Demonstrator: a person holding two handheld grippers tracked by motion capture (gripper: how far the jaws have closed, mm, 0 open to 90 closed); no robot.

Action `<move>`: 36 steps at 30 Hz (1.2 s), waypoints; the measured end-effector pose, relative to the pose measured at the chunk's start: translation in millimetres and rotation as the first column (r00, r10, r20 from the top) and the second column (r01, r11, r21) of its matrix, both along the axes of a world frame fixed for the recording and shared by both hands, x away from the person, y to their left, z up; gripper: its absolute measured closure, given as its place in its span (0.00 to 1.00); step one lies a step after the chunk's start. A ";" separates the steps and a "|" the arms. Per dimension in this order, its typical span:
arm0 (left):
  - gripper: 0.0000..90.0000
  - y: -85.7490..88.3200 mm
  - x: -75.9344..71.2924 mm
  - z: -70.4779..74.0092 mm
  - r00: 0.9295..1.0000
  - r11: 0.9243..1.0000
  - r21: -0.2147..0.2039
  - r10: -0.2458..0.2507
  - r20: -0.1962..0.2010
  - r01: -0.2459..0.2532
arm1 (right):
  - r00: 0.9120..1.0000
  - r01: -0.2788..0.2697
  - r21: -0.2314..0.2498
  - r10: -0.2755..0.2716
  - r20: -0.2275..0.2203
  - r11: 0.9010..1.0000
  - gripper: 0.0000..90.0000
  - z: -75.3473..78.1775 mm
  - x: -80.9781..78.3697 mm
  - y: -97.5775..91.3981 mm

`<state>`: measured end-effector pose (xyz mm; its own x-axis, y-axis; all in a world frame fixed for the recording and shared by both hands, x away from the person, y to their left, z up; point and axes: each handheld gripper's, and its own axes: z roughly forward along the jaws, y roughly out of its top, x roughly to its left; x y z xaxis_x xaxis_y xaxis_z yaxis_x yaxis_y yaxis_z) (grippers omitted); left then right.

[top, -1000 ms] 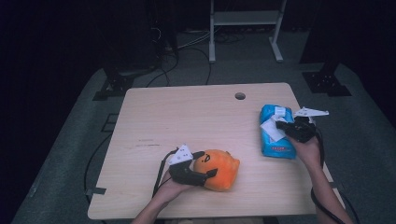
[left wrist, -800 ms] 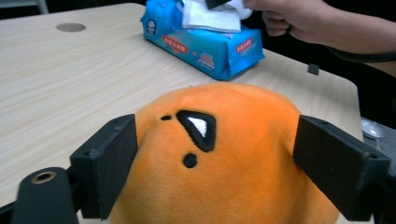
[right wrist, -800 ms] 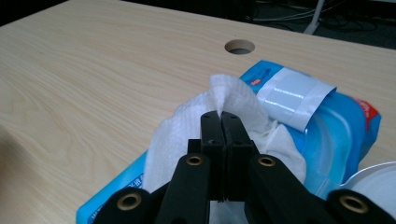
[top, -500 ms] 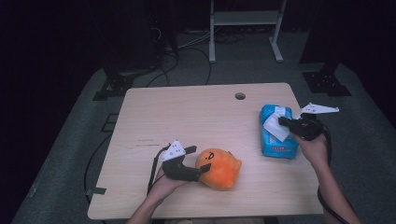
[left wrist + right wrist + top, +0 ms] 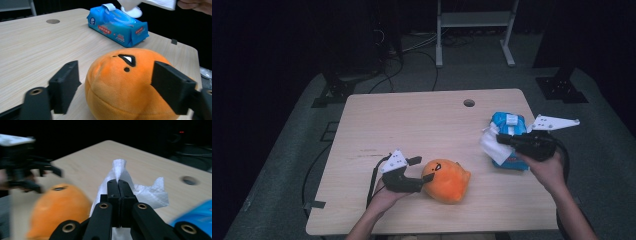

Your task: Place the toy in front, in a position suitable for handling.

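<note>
Resting on light wooden table (image 5: 412, 125) in dark room | left gripper (image 5: 419, 172) jaws apart around orange round plush toy (image 5: 130, 82) | right gripper (image 5: 117, 187) clamped on white tissue (image 5: 147, 192), creases clearest in its own view.

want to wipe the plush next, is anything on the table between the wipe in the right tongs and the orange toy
Nothing visible. The right tongs are shut on a white wipe beside the blue wipes pack; only bare table lies between it and the orange plush toy. The open left tongs sit on the toy's far side.

One plush toy (image 5: 447, 180), one wipes pack (image 5: 511, 125), one wipe (image 5: 490, 145)
</note>
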<state>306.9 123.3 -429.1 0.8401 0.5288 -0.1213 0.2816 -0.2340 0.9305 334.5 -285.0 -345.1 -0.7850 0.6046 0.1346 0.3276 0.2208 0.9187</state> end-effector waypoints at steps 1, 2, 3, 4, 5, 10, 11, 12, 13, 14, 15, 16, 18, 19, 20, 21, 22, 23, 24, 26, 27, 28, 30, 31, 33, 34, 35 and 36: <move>0.30 0.0 0.0 0.0 1.000 1.000 0.000 0.000 0.000 0.000 | 1.000 -0.023 0.000 0.023 -0.001 1.000 0.98 0.3 -4.0 4.6; 0.32 -1.1 -0.2 -0.6 1.000 1.000 -0.002 -0.012 0.005 0.012 | 0.998 -0.061 0.000 0.061 -0.007 0.998 0.98 0.7 -11.1 12.3; 0.33 -2.1 -0.3 -0.8 1.000 1.000 0.000 -0.019 0.009 0.019 | 0.996 -0.085 0.009 0.085 -0.012 0.996 0.98 0.5 -15.3 17.0; 0.33 -2.7 -0.3 -1.0 1.000 1.000 0.001 -0.024 0.012 0.024 | 0.992 -0.126 0.020 0.126 -0.020 0.992 0.98 0.2 -22.0 24.6; 0.34 -2.7 -0.3 -1.0 1.000 1.000 0.001 -0.024 0.012 0.024 | 0.988 -0.152 0.028 0.152 -0.025 0.988 0.98 -0.2 -25.5 29.0; 0.39 -8.5 -0.8 -4.4 0.998 0.998 0.015 -0.065 0.013 0.065 | 0.946 -0.307 0.078 0.313 -0.083 0.948 0.98 -7.9 -39.7 60.6; 0.40 -8.5 -1.1 -5.0 0.997 0.997 0.019 -0.073 0.009 0.072 | 0.942 -0.318 0.071 0.323 -0.088 0.946 0.98 -10.4 -39.3 65.0; 0.42 -8.3 -1.3 -5.2 0.997 0.997 0.023 -0.077 0.007 0.077 | 0.938 -0.329 0.055 0.333 -0.099 0.943 0.98 -16.0 -36.7 71.4; 0.43 -7.6 -1.7 -5.6 0.997 0.996 0.032 -0.081 0.008 0.081 | 0.936 -0.330 0.054 0.334 -0.111 0.942 0.98 -20.0 -34.1 74.6; 0.44 -7.0 -2.1 -6.3 0.996 0.996 0.031 -0.084 0.006 0.084 | 0.935 -0.328 0.051 0.332 -0.124 0.943 0.98 -27.4 -28.7 78.9; 0.45 -6.3 -2.5 -6.9 0.996 0.996 0.033 -0.088 0.000 0.088 | 0.938 -0.318 0.038 0.321 -0.131 0.947 0.98 -33.3 -24.5 82.5; 0.46 -5.5 -2.6 -7.6 0.996 0.995 0.039 -0.094 -0.001 0.094 | 0.941 -0.311 0.022 0.311 -0.132 0.950 0.97 -39.1 -20.5 86.1; 0.46 -4.8 -2.9 -8.7 0.995 0.994 0.041 -0.100 -0.005 0.100 | 0.950 -0.285 -0.009 0.282 -0.132 0.958 0.96 -50.0 -14.0 93.2; 0.46 -4.4 -3.0 -9.0 0.995 0.994 0.044 -0.103 -0.008 0.104 | 0.952 -0.280 -0.014 0.276 -0.134 0.960 0.91 -55.0 -11.4 96.8; 0.47 -4.2 -3.0 -9.1 0.994 0.993 0.048 -0.108 -0.009 0.108 | 0.956 -0.269 -0.028 0.264 -0.124 0.963 0.87 -59.6 -9.6 101.0; 0.47 -4.5 -3.4 -9.7 0.994 0.992 0.052 -0.111 -0.011 0.112 | 0.957 -0.268 -0.039 0.262 -0.122 0.963 0.83 -62.5 -8.7 104.0; 0.47 -4.6 -3.7 -10.2 0.993 0.991 0.057 -0.117 -0.013 0.117 | 0.953 -0.280 -0.034 0.274 -0.128 0.959 0.77 -66.7 -6.9 108.6; 0.47 -5.0 -4.6 -11.0 0.992 0.989 0.070 -0.127 -0.016 0.128 | 0.953 -0.280 -0.030 0.274 -0.132 0.960 0.73 -68.3 -6.3 111.2; 0.47 -5.0 -5.2 -11.0 0.991 0.988 0.078 -0.130 -0.015 0.131 | 0.952 -0.282 -0.034 0.275 -0.133 0.959 0.72 -69.9 -5.5 115.5; 0.46 -4.6 -6.4 -10.2 0.989 0.985 0.087 -0.147 -0.023 0.148 | 0.951 -0.286 -0.030 0.280 -0.132 0.958 0.70 -70.5 -5.0 117.5; 0.43 -4.2 -6.6 -9.4 0.988 0.983 0.100 -0.155 -0.023 0.156 | 0.948 -0.296 -0.021 0.290 -0.131 0.955 0.70 -72.8 -4.0 122.0; 0.39 -3.7 -6.5 -8.8 0.986 0.980 0.105 -0.165 -0.027 0.167 | 0.947 -0.302 -0.027 0.296 -0.124 0.953 0.71 -74.9 -3.8 124.2; 0.24 -4.3 -4.5 -7.6 0.982 0.977 0.103 -0.182 -0.045 0.186 | 0.944 -0.313 -0.031 0.308 -0.122 0.949 0.75 -79.0 -4.7 127.8; 0.19 -5.3 -3.0 -7.0 0.983 0.980 0.091 -0.174 -0.050 0.178 | 0.939 -0.327 -0.032 0.321 -0.124 0.945 0.78 -80.6 -5.2 129.5; 0.09 -9.3 1.5 -7.3 0.987 0.984 0.086 -0.152 -0.050 0.156 | 0.929 -0.356 -0.040 0.349 -0.123 0.934 0.84 -81.1 -5.6 132.2; 0.09 -12.3 3.1 -8.7 0.987 0.982 0.100 -0.153 -0.055 0.158 | 0.925 -0.365 -0.044 0.358 -0.128 0.930 0.87 -80.4 -5.9 133.1; 0.09 -15.8 3.7 -11.1 0.986 0.979 0.124 -0.159 -0.049 0.164 | 0.925 -0.368 -0.052 0.359 -0.123 0.928 0.90 -79.8 -6.4 133.7; 0.12 -18.7 2.9 -13.6 0.985 0.974 0.148 -0.167 -0.035 0.170 | 0.927 -0.364 -0.062 0.355 -0.119 0.929 0.92 -78.9 -7.5 133.3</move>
<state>309.7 104.6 -442.7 0.9165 0.3936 -0.0716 0.2470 -0.4159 0.8753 327.0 -151.6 -424.0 -0.9361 0.2965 0.1890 0.3044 0.4142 0.8578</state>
